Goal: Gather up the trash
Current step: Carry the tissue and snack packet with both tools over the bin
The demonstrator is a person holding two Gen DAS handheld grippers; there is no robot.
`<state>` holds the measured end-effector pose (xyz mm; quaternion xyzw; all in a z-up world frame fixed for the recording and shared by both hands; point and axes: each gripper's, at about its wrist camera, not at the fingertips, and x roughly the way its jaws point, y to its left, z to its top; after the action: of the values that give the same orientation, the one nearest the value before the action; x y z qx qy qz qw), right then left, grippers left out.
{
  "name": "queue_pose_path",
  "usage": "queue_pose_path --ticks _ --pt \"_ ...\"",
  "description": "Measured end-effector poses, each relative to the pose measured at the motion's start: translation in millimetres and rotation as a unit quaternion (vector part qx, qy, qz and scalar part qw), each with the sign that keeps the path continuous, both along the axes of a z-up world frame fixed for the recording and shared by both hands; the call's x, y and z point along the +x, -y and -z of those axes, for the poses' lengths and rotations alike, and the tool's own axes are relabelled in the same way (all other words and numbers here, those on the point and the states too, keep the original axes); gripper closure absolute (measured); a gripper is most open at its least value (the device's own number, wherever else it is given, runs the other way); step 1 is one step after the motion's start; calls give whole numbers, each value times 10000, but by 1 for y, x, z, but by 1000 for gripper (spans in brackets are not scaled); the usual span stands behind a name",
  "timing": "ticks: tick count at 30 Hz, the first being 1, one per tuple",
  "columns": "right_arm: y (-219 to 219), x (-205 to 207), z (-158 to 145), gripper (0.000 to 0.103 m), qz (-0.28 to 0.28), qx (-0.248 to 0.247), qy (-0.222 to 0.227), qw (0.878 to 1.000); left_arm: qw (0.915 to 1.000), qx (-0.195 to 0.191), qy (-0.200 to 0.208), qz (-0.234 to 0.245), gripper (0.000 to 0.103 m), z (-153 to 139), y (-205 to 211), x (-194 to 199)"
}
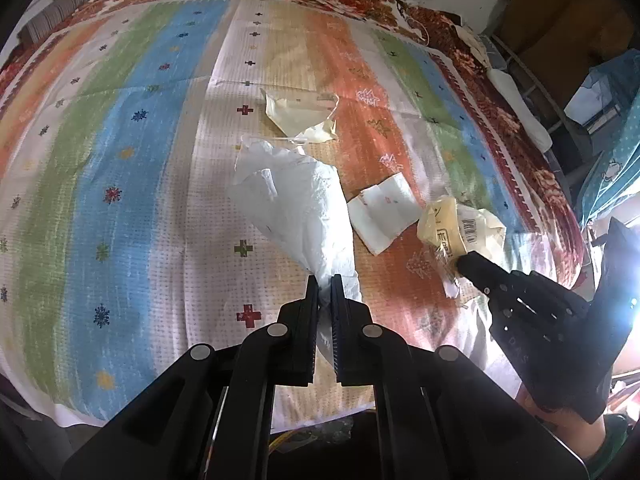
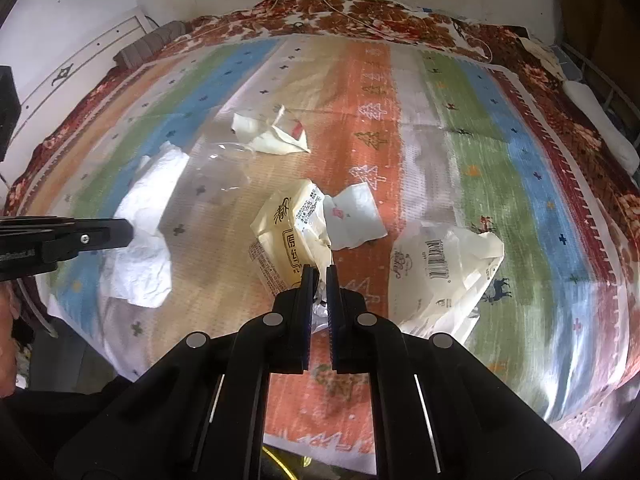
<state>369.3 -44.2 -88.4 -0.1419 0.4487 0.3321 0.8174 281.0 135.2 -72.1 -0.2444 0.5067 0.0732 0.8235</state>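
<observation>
My left gripper (image 1: 325, 280) is shut on a corner of a crumpled white paper sheet (image 1: 296, 208), which hangs from the jaws over the striped bedcover (image 1: 132, 184). My right gripper (image 2: 319, 270) is shut on a cream-yellow printed wrapper (image 2: 288, 232), also lifted off the cover. In the left wrist view the right gripper (image 1: 466, 262) reaches in from the right with that wrapper (image 1: 444, 224) at its tip. In the right wrist view the left gripper (image 2: 124, 232) enters from the left with the white paper (image 2: 148, 240).
On the bedcover (image 2: 520, 184) lie a small white tissue packet (image 2: 352, 216), a large cream bag with a barcode (image 2: 440, 272), a torn cream wrapper (image 2: 272, 132) and a piece of clear plastic (image 2: 228, 168). A floral blanket (image 2: 360, 16) borders the far side; a metal frame (image 1: 532, 80) stands on the right.
</observation>
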Motion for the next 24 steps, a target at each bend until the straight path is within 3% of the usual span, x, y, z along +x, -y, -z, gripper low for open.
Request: queue_pose_path --ticks 24 --pt "25 -75 -55 98 -129 295 -144 9994 9974 200 640 268 98 -70 36 -62"
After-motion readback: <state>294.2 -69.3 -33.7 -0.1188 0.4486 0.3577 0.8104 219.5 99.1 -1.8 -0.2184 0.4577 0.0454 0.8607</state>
